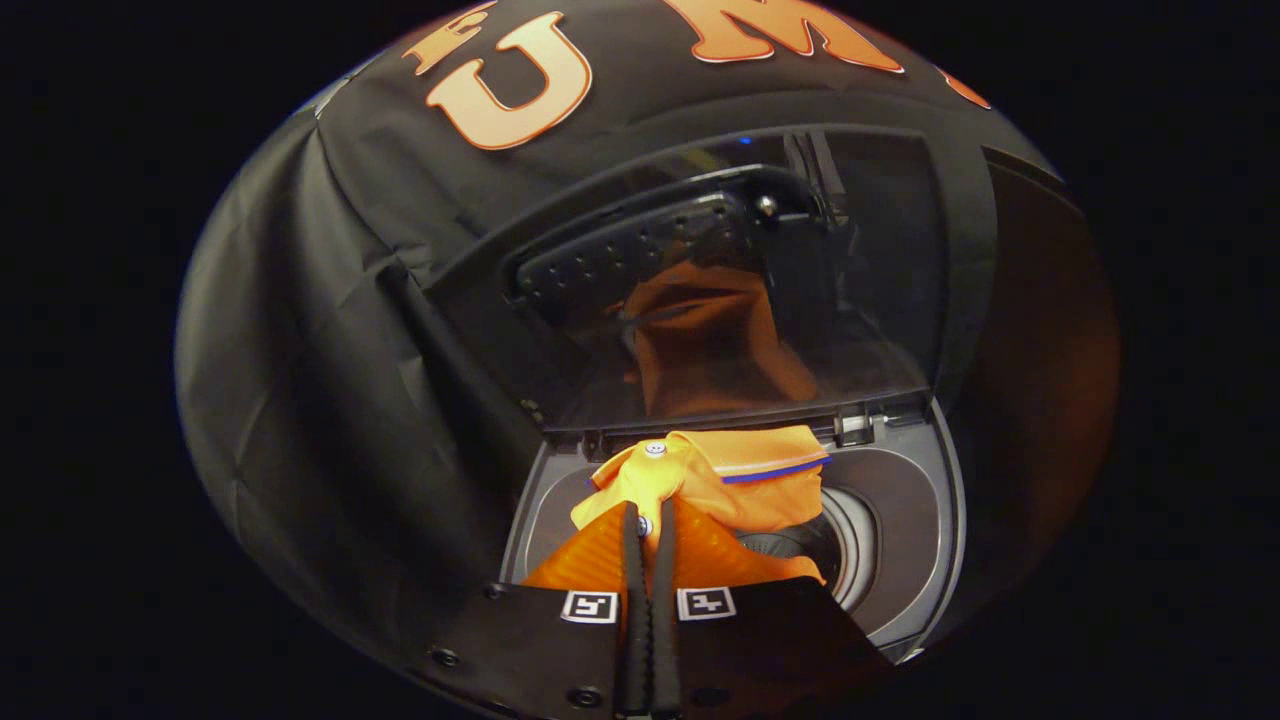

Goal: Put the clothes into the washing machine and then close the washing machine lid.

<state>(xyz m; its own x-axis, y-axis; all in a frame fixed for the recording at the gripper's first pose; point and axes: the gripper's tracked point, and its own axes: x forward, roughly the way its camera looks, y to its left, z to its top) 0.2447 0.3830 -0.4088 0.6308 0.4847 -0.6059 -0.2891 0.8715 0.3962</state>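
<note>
The hand-held gripper (648, 520), fingers pinched together on the bunched orange shirt (720, 480), holds it above the washing machine (900, 540) opening, its collar pointing toward the raised lid (800, 280).

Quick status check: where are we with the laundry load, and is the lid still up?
Done: the gripper has the orange shirt pinched between its closed fingers and has brought it over the washing machine. In hand: the shirt hangs above the drum opening, apparently not dropped inside yet. Left: release it into the drum, then shut the lid, which stands open and upright behind.
</note>
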